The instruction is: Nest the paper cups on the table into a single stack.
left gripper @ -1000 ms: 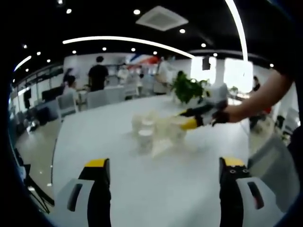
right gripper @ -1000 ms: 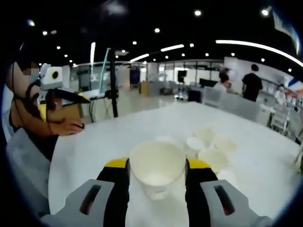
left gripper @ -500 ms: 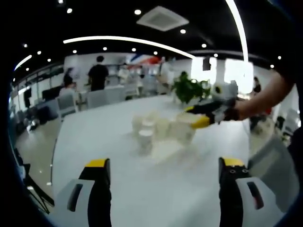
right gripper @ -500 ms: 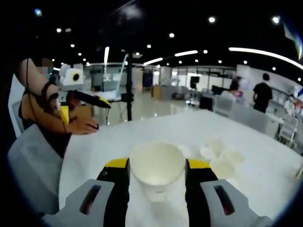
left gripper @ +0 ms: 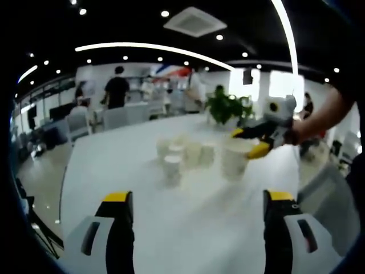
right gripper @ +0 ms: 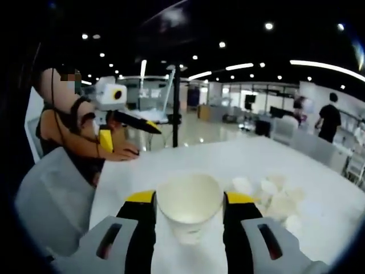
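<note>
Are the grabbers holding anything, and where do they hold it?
The right gripper holds a paper cup by its sides, just under the rim. The left gripper is open and holds nothing.

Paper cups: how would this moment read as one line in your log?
right gripper: shut on white paper cup, lifted | left gripper: open, holding nothing | loose white paper cups: clustered on white table

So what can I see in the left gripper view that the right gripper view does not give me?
Left gripper view: the green plant at the table's far end, and the open left tool with nothing between its jaws.

Right gripper view: the inside of the held paper cup, a black pole, and the left tool from outside, hovering off to the side.

Both: the white table, the cluster of loose cups, and the right tool clamped on its cup.
</note>
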Demonstrator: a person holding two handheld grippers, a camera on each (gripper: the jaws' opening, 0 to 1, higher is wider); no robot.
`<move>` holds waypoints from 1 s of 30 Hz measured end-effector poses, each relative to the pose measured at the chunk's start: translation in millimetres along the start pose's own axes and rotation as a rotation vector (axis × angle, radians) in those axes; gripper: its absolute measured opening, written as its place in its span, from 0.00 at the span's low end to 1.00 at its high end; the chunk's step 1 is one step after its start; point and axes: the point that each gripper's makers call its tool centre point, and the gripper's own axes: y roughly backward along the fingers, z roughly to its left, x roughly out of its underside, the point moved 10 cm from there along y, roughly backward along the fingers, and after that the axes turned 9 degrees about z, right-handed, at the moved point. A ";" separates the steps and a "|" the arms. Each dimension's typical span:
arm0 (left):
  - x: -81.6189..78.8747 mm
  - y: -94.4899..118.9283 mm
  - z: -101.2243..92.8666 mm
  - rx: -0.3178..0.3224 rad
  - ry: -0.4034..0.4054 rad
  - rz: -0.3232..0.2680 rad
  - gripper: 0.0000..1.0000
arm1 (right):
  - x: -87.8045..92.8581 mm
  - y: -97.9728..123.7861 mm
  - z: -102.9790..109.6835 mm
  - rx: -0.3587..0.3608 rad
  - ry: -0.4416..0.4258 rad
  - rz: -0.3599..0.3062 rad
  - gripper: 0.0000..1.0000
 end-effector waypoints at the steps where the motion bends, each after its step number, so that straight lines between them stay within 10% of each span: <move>1: 0.1 -0.3 0.4 0.000 -0.002 0.003 0.94 | 0.4 0.2 2.5 -0.007 0.003 -0.001 0.43; 30: 5.3 1.8 0.1 0.003 0.000 0.019 0.94 | 45.0 -15.9 61.7 -0.179 0.038 0.060 0.43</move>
